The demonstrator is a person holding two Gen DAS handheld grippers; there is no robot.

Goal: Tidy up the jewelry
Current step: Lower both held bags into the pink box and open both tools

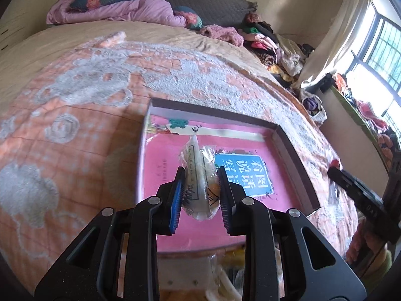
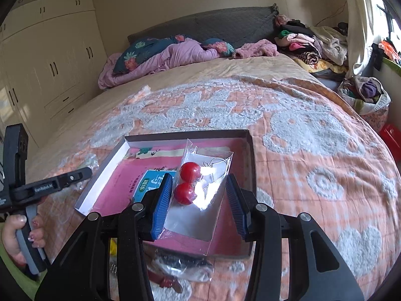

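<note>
Pink-bottomed and shallow, the box (image 1: 295,148) lies on the orange-and-white bedspread (image 1: 62,115) — above it the left gripper (image 1: 200,190) is clamped on a crinkled clear packet (image 1: 198,175) with something orange inside. Further right, the right gripper (image 2: 200,200) holds a clear bag of red bead earrings (image 2: 190,183) over the box; its left pad touches the bag, while the right pad stands apart.

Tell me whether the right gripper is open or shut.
Open: the right gripper has its blue pads standing apart, either side of the clear red-bead packet.
</note>
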